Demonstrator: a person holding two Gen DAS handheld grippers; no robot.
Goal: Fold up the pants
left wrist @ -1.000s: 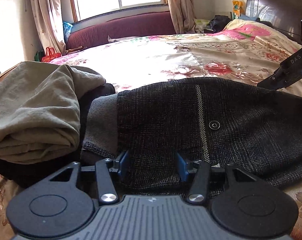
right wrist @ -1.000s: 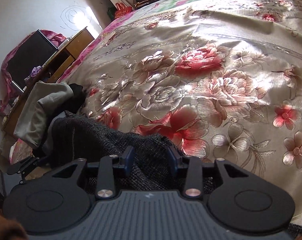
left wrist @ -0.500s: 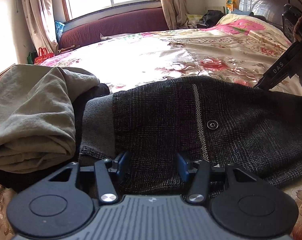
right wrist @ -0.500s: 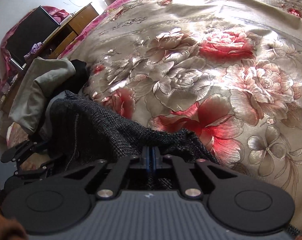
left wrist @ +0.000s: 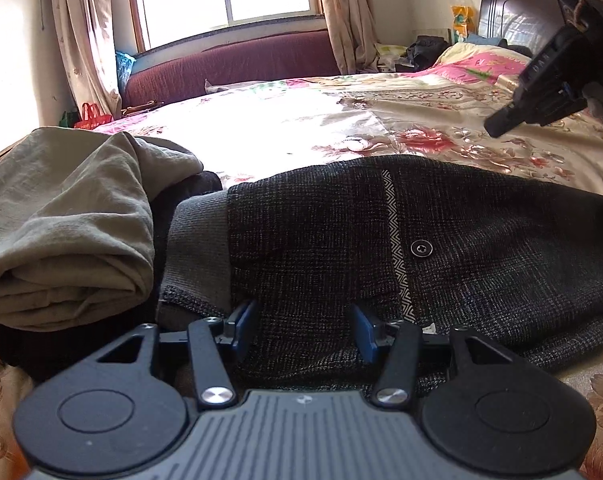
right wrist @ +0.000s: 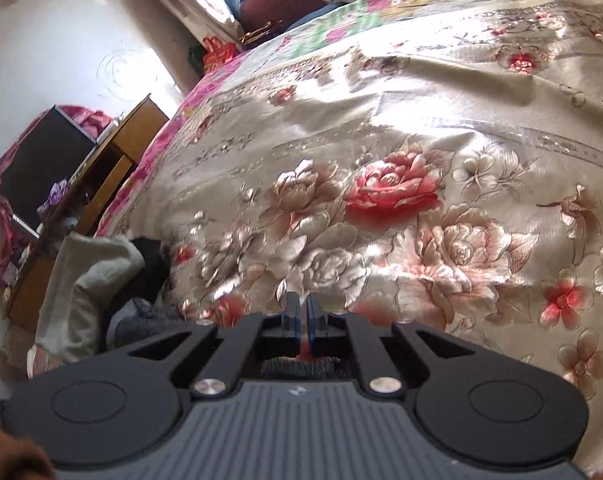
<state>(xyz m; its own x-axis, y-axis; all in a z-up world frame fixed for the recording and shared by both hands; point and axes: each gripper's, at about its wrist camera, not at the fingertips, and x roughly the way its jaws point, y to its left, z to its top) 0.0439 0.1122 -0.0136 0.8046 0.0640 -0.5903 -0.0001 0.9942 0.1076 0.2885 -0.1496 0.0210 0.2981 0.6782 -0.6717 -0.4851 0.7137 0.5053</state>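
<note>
Dark tweed pants (left wrist: 441,240) lie folded across the near edge of the floral bedspread (left wrist: 301,128), with a grey waistband at the left and a snap button near the middle. My left gripper (left wrist: 304,326) is open, its blue pads straddling the near edge of the pants. My right gripper (right wrist: 301,312) is shut with nothing seen between its pads; it hangs lifted above the bedspread (right wrist: 401,168). It shows in the left wrist view (left wrist: 541,100) at the upper right, well above the pants. A bit of the pants (right wrist: 141,320) shows low at the left.
A folded beige garment (left wrist: 61,224) sits on dark clothing just left of the pants, also in the right wrist view (right wrist: 85,280). A maroon sofa (left wrist: 229,64) stands under the window. A dark headboard (left wrist: 517,12) is at far right. A wooden desk (right wrist: 113,152) stands beside the bed.
My right gripper shut over the far edge of the pants, then rose away from them with its pads still together. My left gripper stayed open at the near edge.
</note>
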